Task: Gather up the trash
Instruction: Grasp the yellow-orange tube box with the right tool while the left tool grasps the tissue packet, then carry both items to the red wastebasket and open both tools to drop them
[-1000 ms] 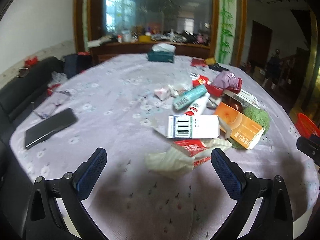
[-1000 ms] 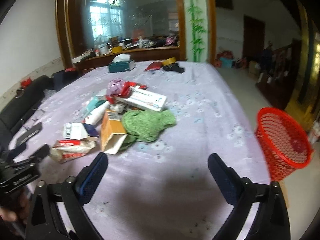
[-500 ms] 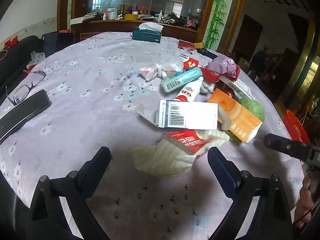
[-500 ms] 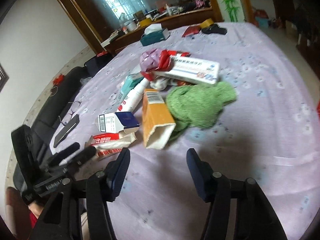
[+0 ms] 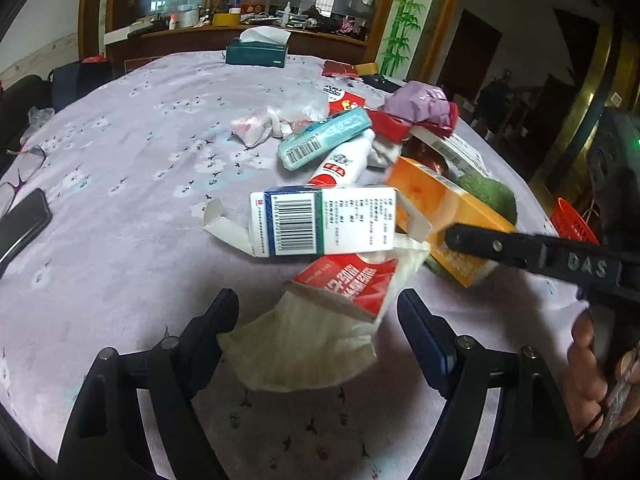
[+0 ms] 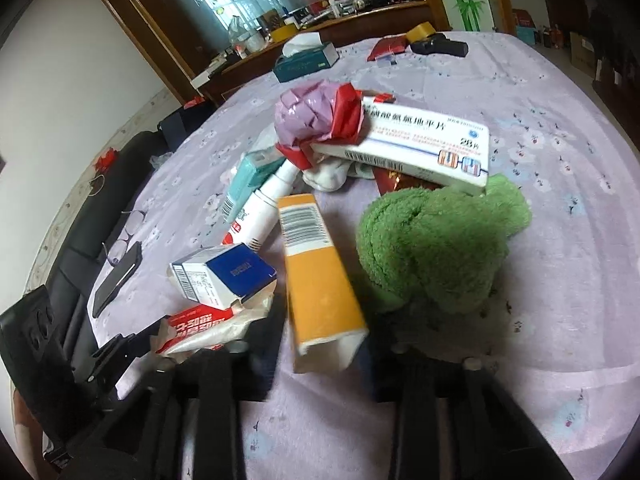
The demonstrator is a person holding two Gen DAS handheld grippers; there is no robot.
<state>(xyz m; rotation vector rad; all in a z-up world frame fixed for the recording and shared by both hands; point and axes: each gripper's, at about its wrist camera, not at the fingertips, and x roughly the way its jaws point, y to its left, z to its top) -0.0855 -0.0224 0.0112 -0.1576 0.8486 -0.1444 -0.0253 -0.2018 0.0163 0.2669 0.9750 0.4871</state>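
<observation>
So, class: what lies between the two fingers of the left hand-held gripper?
In the left wrist view, the left hand-held gripper straddles a crumpled white tissue with a torn red-and-white packet on it.

Pretty clearly someone's home, the dining or living room: a big table [image 5: 120, 168] under a lilac flower-print cloth, with a tissue box [image 5: 256, 54], a phone [image 5: 22, 226] and a pair of glasses [image 5: 20, 176] lying on it. Behind it there's a dark wooden sideboard [image 5: 192, 38] crowded with bottles and containers under a large glass panel, plus a bamboo-painted pillar [image 5: 400, 12]. A black sofa [image 6: 92, 216] sits right along the table's edge by the white wall.
</observation>
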